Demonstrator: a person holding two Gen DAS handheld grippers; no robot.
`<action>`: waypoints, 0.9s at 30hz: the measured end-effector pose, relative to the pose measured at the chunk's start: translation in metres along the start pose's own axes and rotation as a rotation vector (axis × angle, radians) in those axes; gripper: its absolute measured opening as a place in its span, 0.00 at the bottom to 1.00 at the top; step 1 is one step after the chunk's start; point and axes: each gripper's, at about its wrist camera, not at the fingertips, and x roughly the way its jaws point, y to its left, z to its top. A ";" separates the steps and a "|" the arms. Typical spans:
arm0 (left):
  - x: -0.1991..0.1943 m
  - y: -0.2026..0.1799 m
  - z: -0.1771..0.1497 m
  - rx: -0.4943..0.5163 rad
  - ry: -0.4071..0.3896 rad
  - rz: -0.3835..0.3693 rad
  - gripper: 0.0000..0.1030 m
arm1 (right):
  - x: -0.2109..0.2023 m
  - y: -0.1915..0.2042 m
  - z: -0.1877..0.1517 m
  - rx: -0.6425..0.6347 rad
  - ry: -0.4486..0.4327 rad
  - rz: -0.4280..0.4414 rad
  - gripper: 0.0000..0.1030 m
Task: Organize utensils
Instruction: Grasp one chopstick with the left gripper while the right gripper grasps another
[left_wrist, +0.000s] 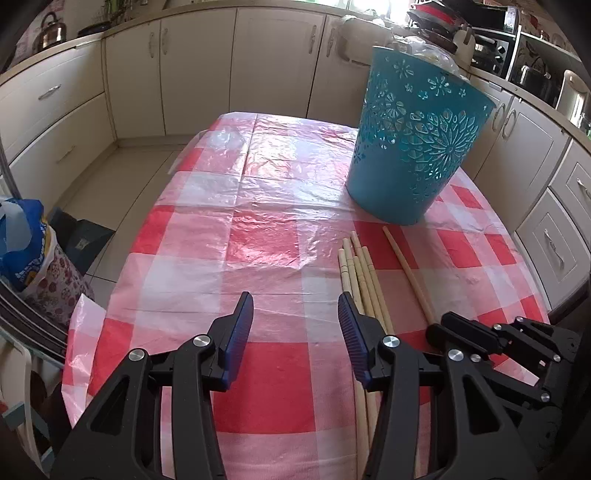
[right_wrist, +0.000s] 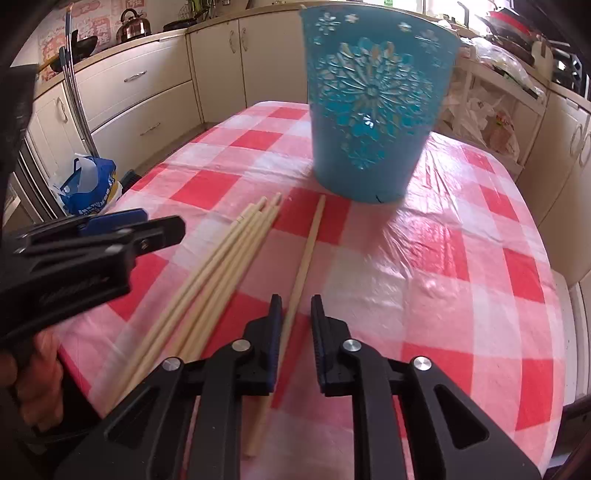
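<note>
Five pale wooden chopsticks (right_wrist: 221, 251) lie bunched, one chopstick (right_wrist: 303, 266) apart.

table (left_wrist: 258, 229): red-white checked plastic cover | on it: teal basket (left_wrist: 413, 147), chopstick bundle (left_wrist: 360, 273), single chopstick (left_wrist: 406, 269)

Pale wooden chopsticks (right_wrist: 221, 258) flat beside upright, seemingly perforated teal basket (right_wrist: 373, 99)
</note>
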 end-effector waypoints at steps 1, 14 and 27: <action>0.004 -0.003 0.001 0.009 0.007 -0.001 0.44 | -0.004 -0.005 -0.004 0.011 0.003 -0.002 0.12; 0.026 -0.020 0.014 0.084 0.059 0.026 0.44 | -0.003 -0.016 0.016 0.020 -0.008 0.036 0.29; 0.033 -0.032 0.021 0.190 0.076 0.072 0.38 | -0.004 -0.030 -0.001 0.057 0.047 0.021 0.08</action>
